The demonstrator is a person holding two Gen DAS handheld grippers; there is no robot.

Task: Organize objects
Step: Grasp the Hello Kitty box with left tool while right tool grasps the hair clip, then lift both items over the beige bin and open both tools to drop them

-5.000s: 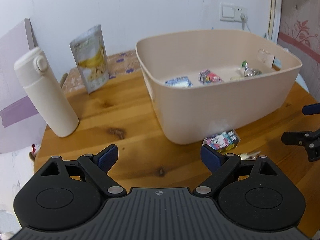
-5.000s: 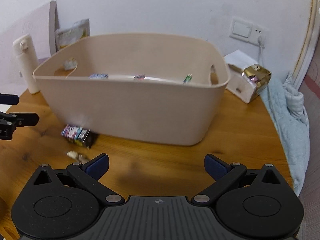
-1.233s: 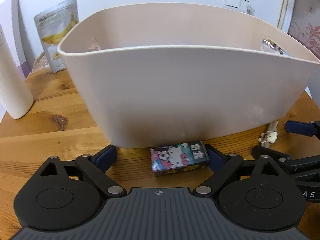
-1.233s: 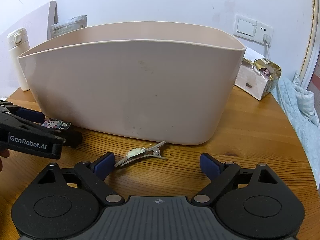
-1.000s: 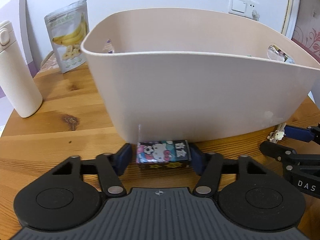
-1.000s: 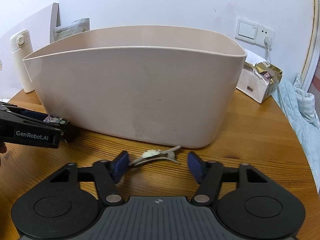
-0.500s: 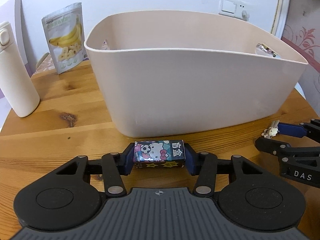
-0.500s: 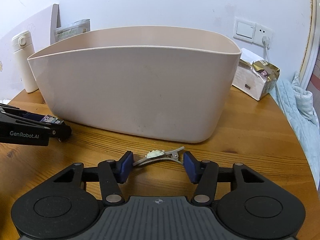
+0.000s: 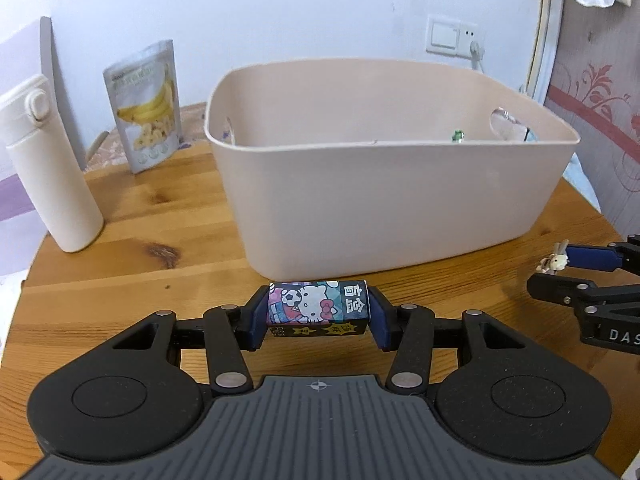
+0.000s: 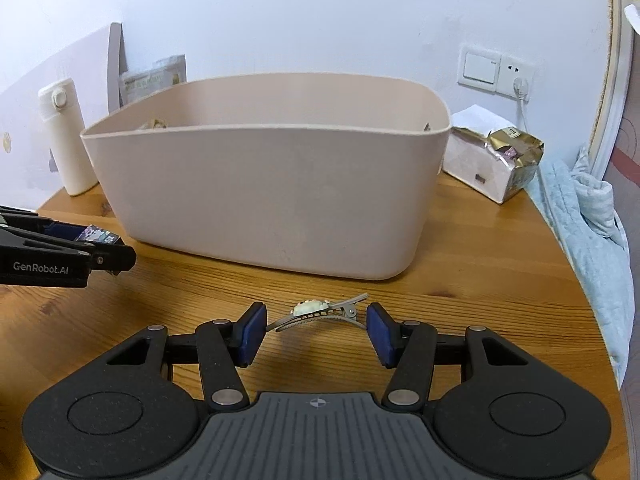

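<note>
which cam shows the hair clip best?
Right wrist view: the hair clip lies side-on, whole, clamped end to end in the right hand-held gripper. The left wrist view catches only its small end at the far right edge.

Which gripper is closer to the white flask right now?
Left. The left gripper, holding the cartoon box, is on the white flask's side of the bin; the right gripper is farther along.
</note>
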